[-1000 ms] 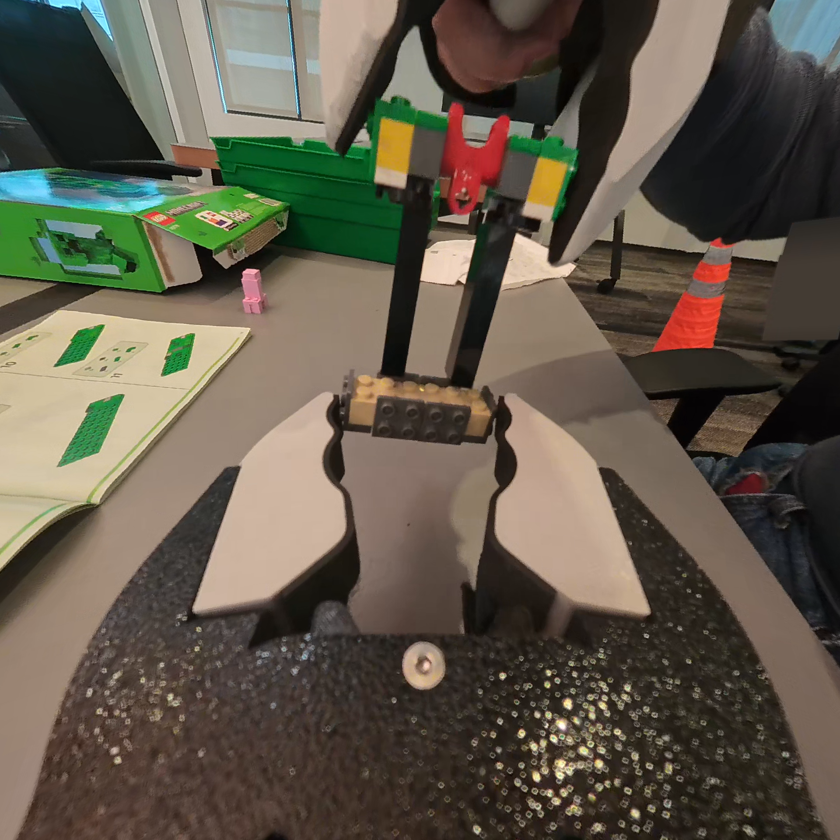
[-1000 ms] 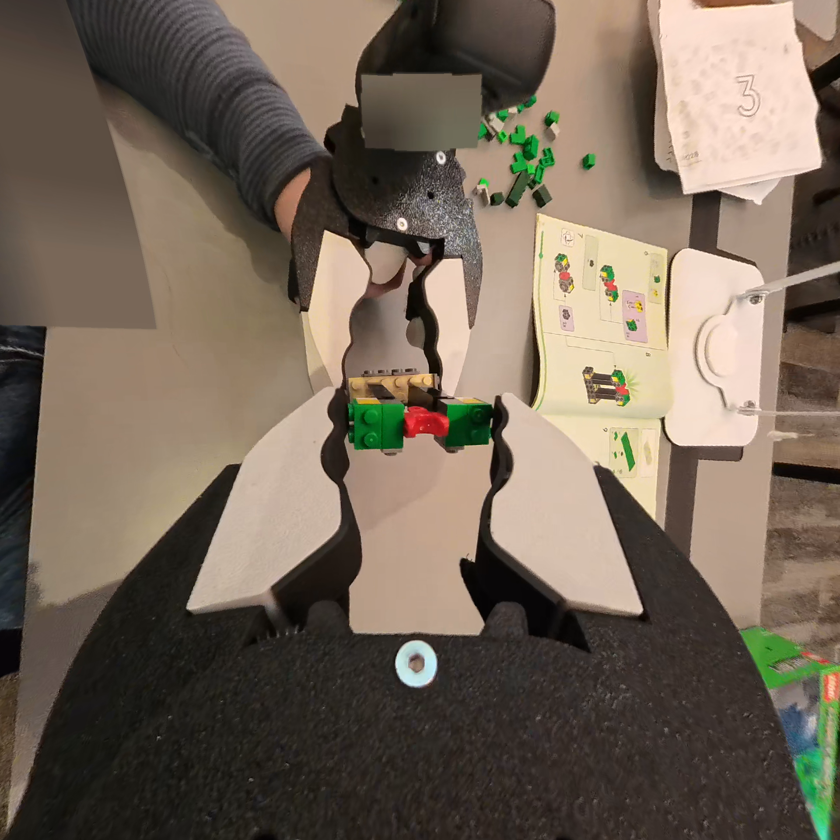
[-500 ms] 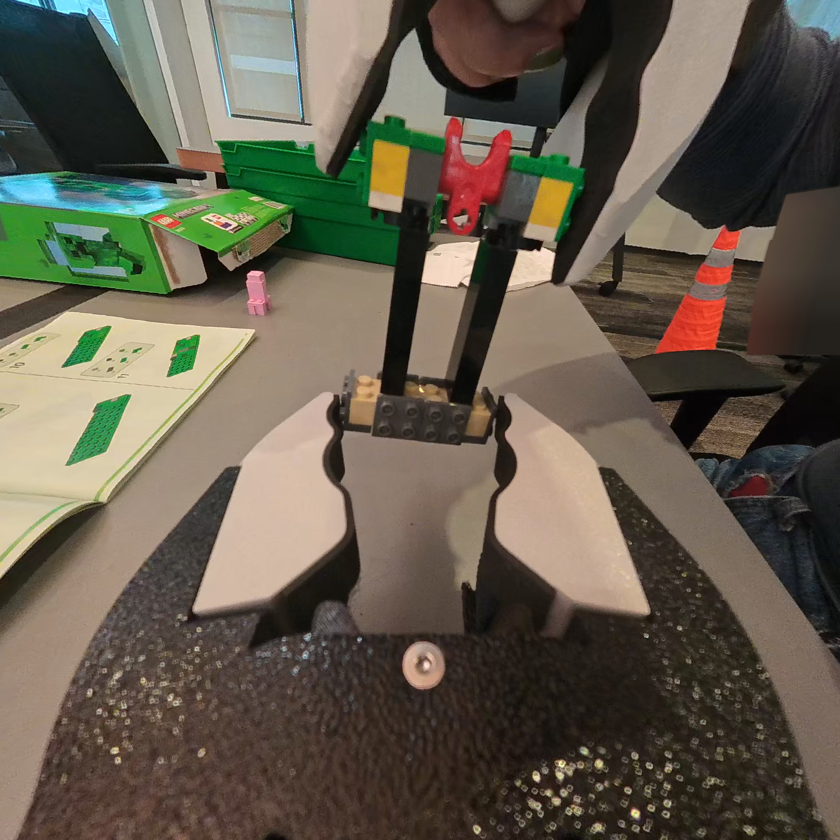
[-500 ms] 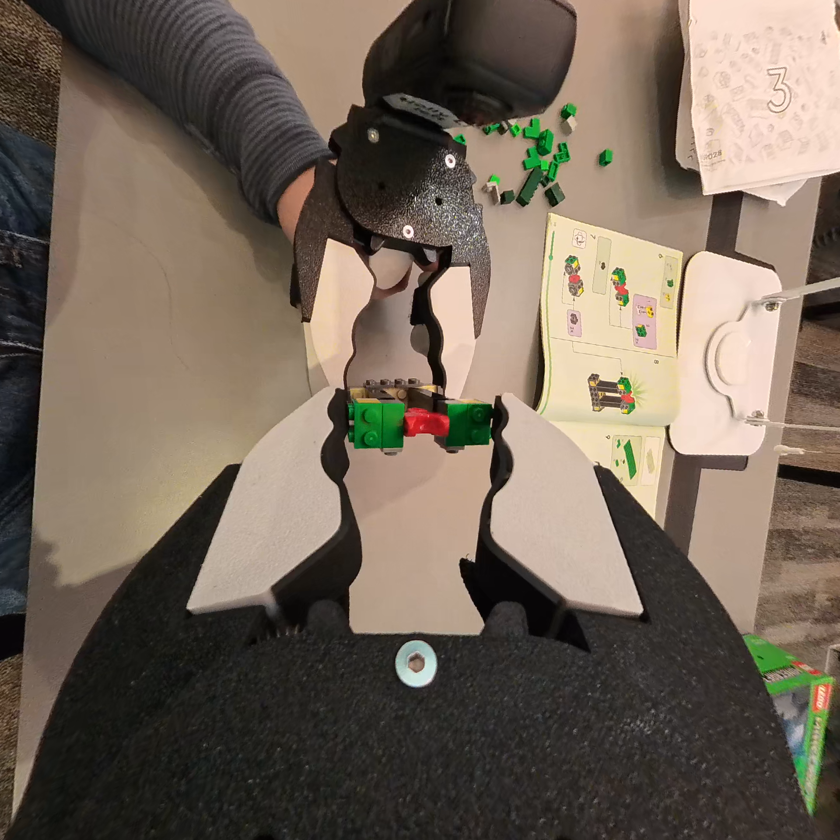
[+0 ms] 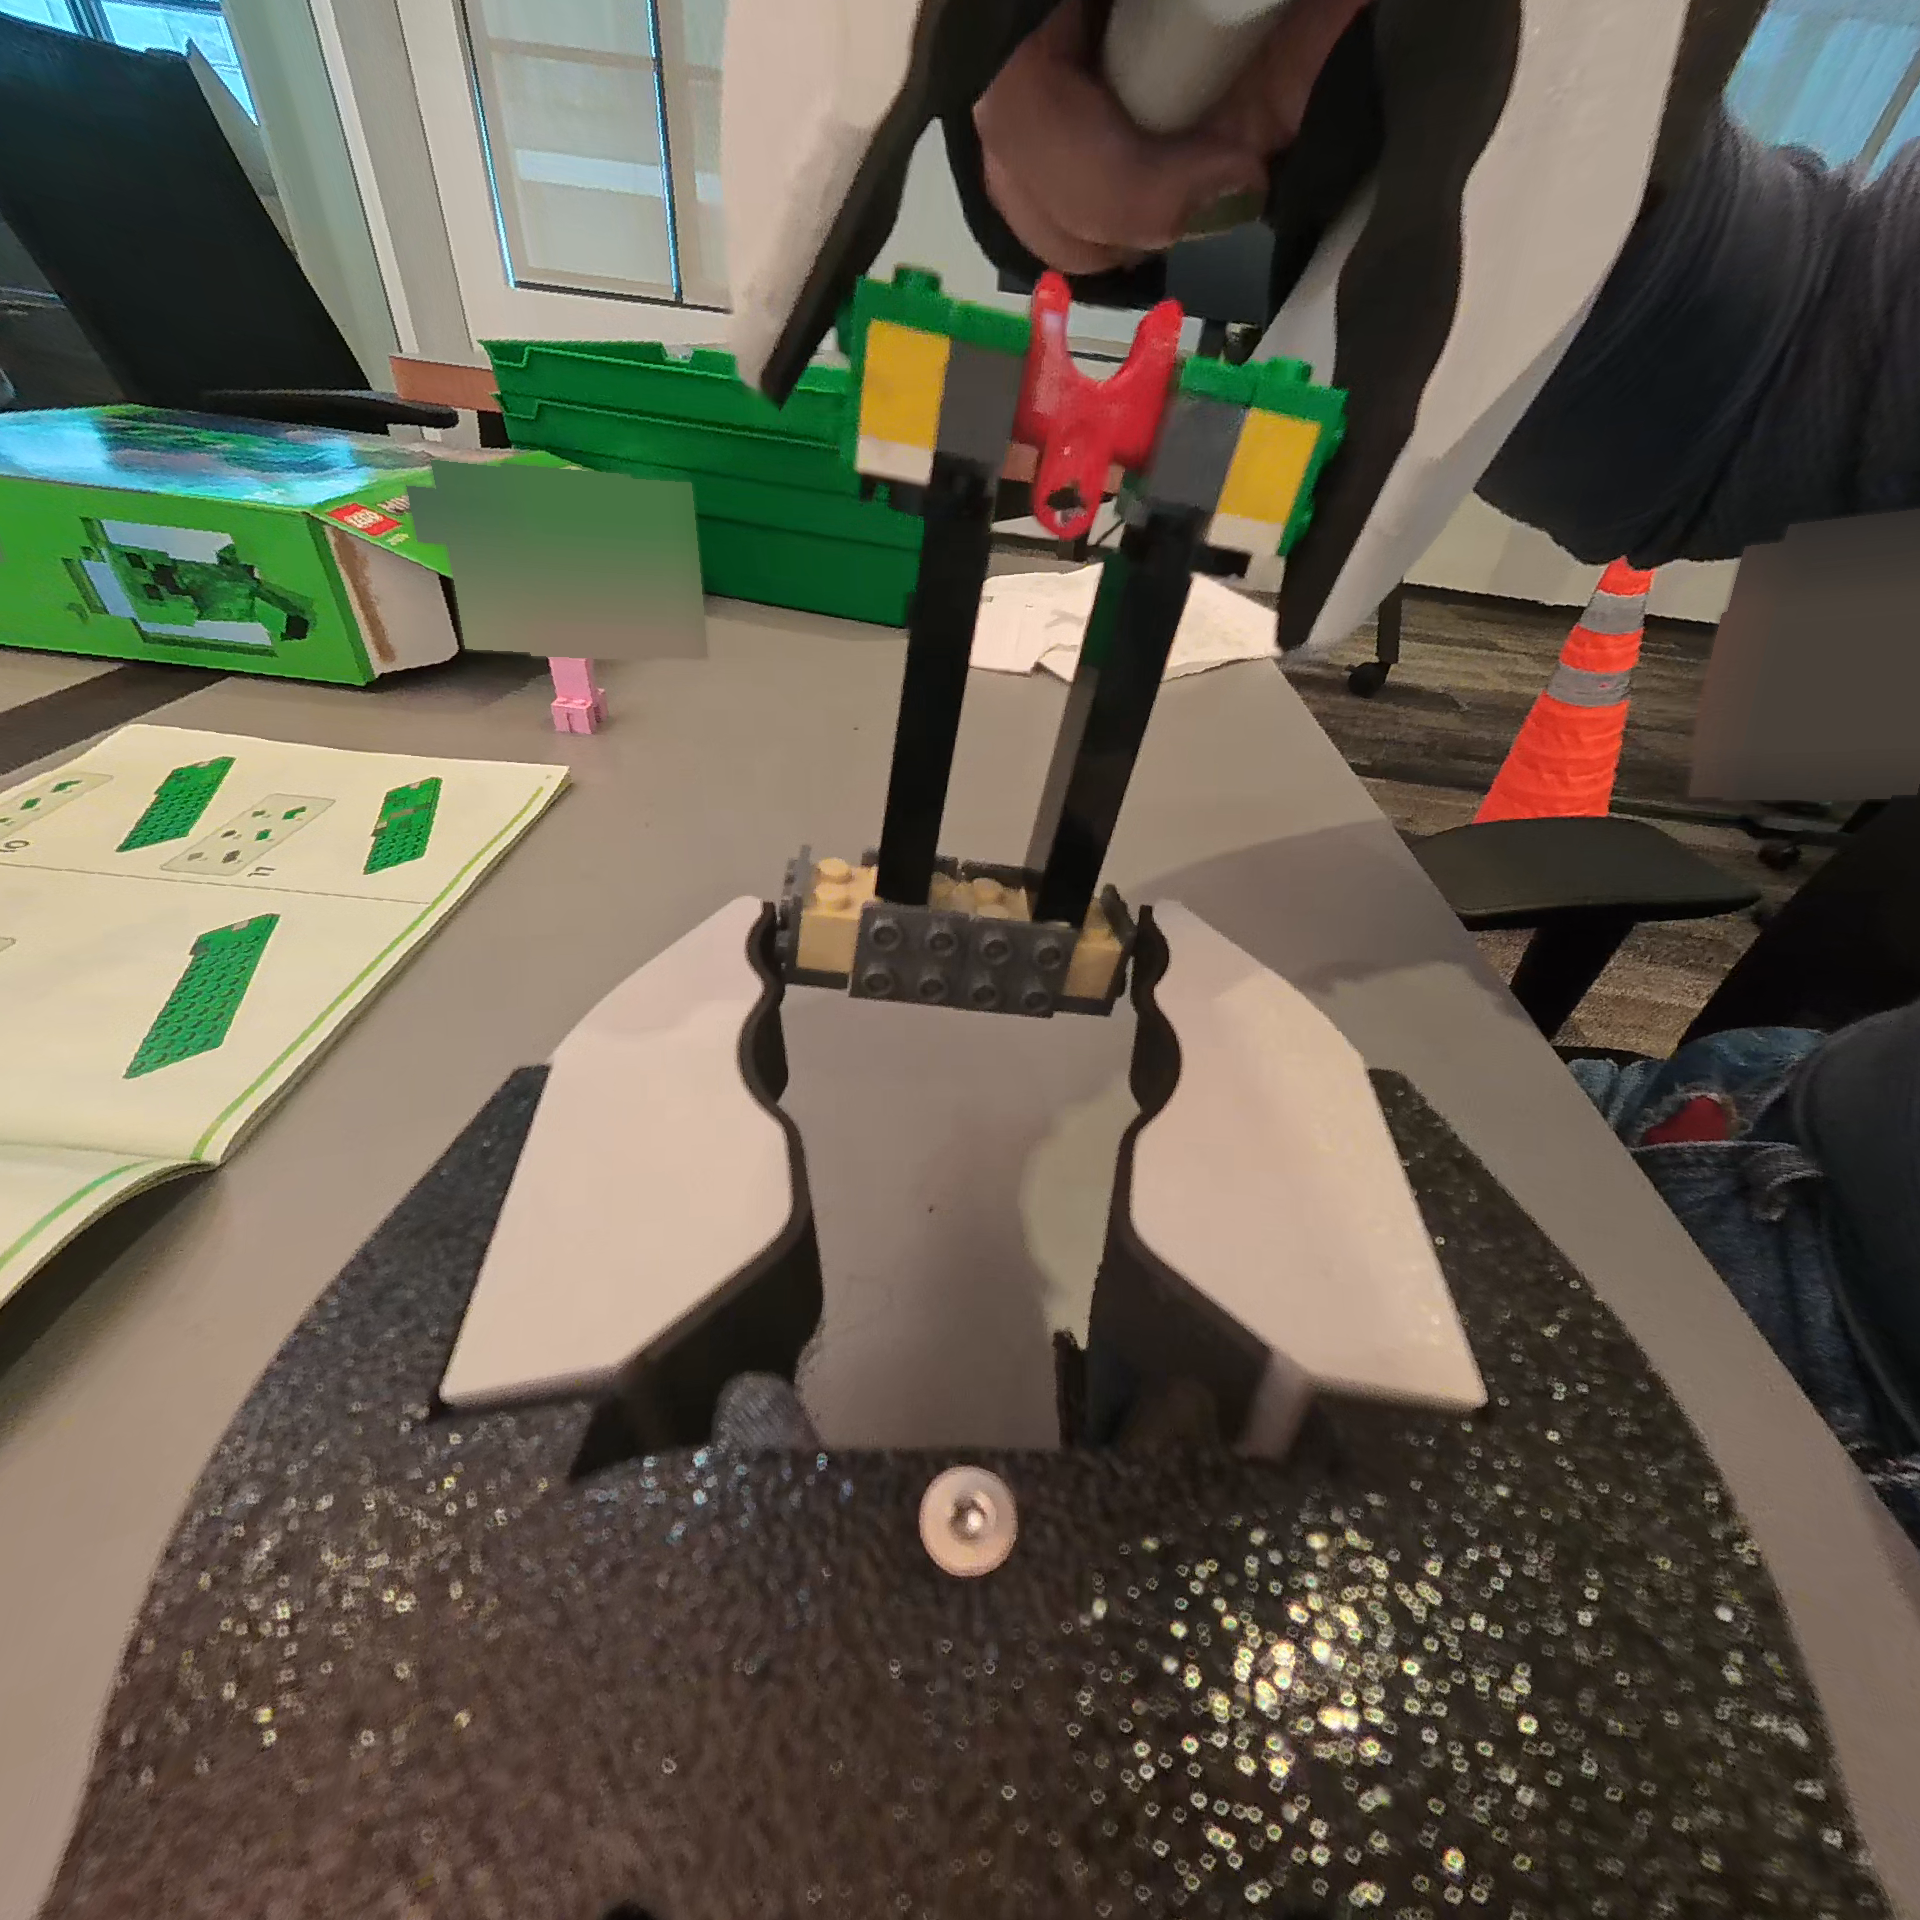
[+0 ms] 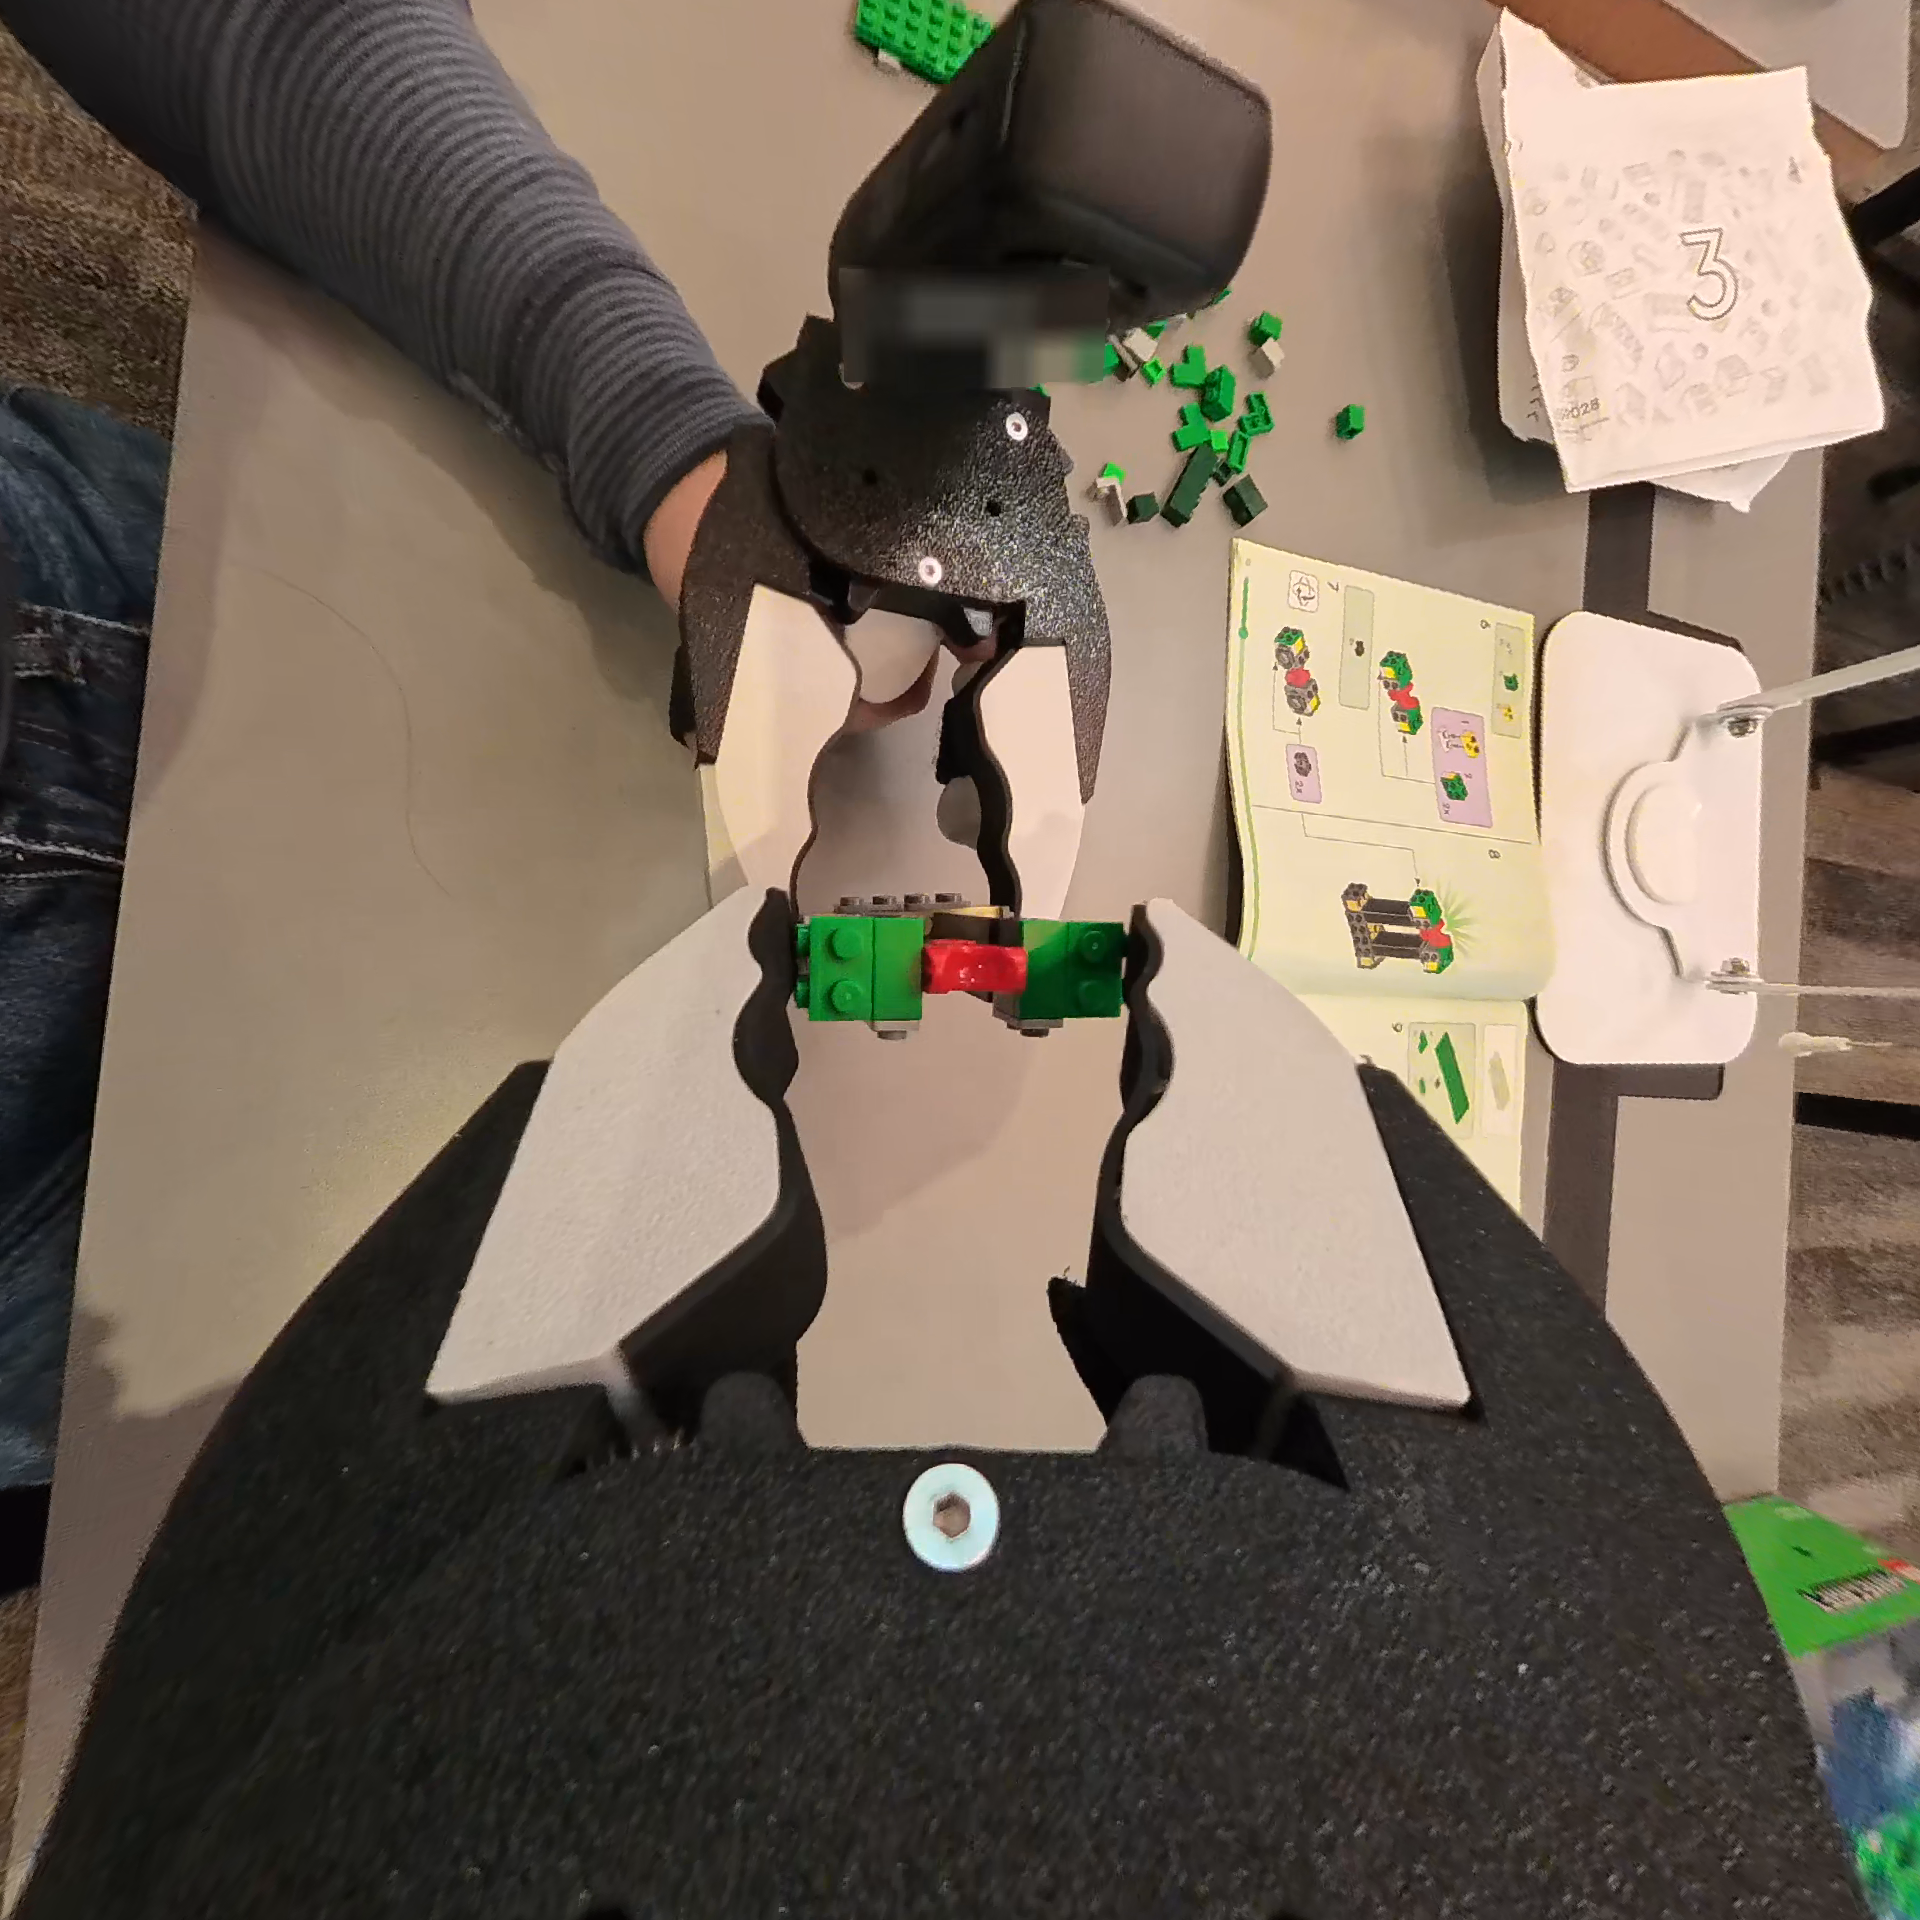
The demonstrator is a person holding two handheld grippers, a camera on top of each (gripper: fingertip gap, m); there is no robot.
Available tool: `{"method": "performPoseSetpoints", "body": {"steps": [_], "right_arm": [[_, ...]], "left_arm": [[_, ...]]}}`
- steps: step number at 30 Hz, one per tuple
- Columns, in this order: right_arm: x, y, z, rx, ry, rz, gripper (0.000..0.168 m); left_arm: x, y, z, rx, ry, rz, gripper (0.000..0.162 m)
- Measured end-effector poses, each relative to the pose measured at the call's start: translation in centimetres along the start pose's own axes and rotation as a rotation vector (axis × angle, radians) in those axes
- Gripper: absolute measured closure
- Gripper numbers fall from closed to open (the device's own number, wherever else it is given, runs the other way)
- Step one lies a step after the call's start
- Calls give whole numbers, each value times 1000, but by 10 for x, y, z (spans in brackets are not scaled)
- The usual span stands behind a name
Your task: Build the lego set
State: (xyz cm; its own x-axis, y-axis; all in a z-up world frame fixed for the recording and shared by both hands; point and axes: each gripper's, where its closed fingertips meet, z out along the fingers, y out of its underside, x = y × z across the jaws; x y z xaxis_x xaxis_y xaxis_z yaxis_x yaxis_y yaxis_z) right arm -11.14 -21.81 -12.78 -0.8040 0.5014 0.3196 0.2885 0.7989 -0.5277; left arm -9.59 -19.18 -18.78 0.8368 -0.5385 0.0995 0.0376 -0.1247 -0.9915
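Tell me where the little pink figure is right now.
The pink figure shows only in the left wrist view, standing on the grey table at upper left, just in front of the green box and beyond the open instruction booklet.

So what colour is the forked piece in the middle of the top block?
Red, clearest in the left wrist view.

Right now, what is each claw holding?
Left gripper: closed on the tan and grey base.
Right gripper: closed on the green top.
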Motion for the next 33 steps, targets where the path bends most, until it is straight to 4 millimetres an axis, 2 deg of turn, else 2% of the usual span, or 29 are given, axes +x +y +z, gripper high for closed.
{"method": "performPoseSetpoints", "body": {"steps": [3,6,9,12,14,16,22,24,27,30,33], "right_arm": [[2,3,-3,-1,18,0,108],[6,17,-10,-32,47,23,108],[0,57,-9,-183,-21,107,108],[-25,104,1,-388,-219,263,108],[-39,129,9,-522,-317,327,108],[-46,145,15,-625,-378,343,108],[-43,144,44,-656,-431,382,107],[-43,143,46,-628,-430,410,101],[-38,141,38,-507,-393,491,100],[-25,149,25,-393,-280,593,121],[-27,156,21,-333,-220,674,133]], "left_arm": [[-2,-1,-1,9,-3,-21,98],[-7,0,-3,2,-26,-33,98],[-12,1,-6,-3,-46,-38,98],[-14,0,-7,4,-44,-49,98],[-13,1,-6,-1,-43,-47,98],[-12,2,-6,-8,-43,-39,98],[-13,3,-6,-17,-48,-34,98],[-15,2,-8,-9,-52,-42,98],[-19,0,-10,6,-60,-54,98],[-20,-2,-12,20,-59,-63,98],[-19,-1,-11,18,-57,-61,98]]}}
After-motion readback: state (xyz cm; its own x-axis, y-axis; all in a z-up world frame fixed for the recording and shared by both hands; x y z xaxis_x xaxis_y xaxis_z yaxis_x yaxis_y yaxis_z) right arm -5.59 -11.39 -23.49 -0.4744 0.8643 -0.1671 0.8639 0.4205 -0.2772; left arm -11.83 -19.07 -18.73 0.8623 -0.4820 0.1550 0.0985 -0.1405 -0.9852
